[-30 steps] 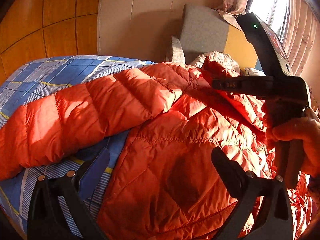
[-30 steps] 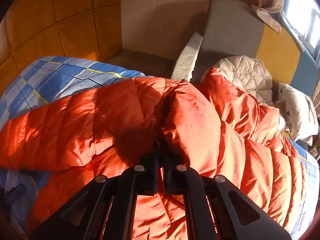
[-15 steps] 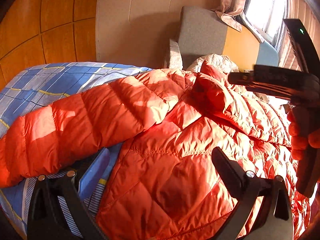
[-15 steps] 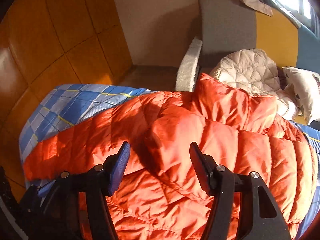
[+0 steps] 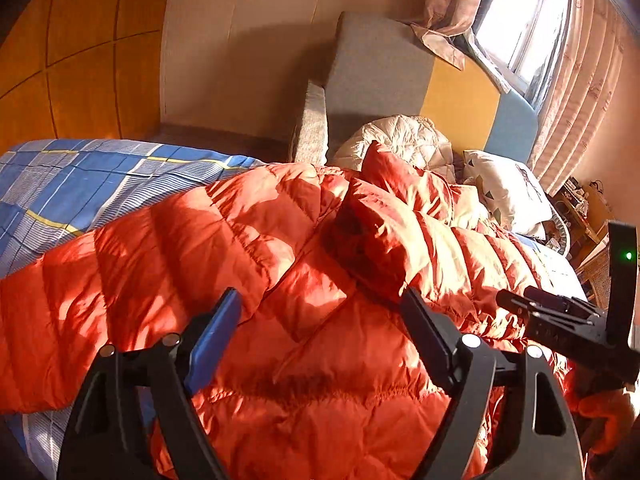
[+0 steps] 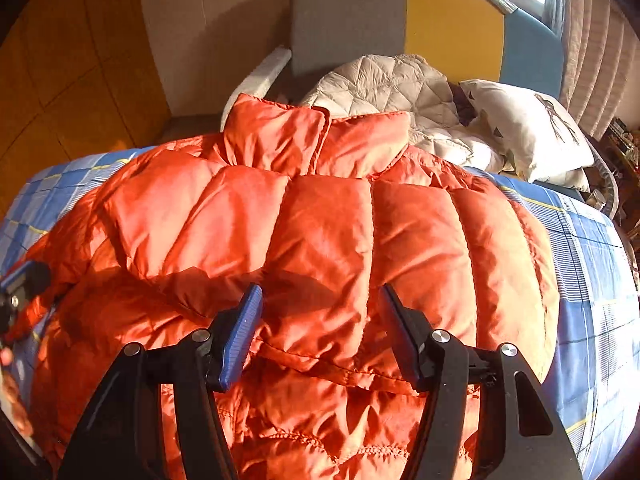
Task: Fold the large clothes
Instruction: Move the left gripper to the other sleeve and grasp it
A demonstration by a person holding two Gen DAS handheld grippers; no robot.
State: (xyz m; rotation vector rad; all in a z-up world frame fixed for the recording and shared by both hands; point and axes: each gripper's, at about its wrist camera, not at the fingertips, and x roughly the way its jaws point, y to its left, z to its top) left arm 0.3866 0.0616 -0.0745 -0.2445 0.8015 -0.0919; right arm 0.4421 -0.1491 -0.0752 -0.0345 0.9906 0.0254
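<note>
An orange puffer jacket (image 5: 304,280) lies on the blue checked bedspread (image 5: 80,184). One sleeve (image 6: 320,232) is folded across the jacket's body; the other sleeve (image 5: 120,280) stretches out to the left. The collar (image 6: 280,132) stands at the far end. My left gripper (image 5: 320,312) is open and empty above the jacket's middle. My right gripper (image 6: 320,304) is open and empty just above the folded sleeve; its body also shows at the right of the left wrist view (image 5: 568,320).
A grey, yellow and blue headboard (image 6: 440,28) stands behind the bed. A cream quilted garment (image 6: 384,80) and a white pillow (image 6: 528,128) lie at the head of the bed. A window with curtains (image 5: 560,60) is at the right.
My right gripper opened, let go of the sleeve it held, and drew back toward the right. The sleeve now lies folded across the jacket. The left gripper rose slightly.
</note>
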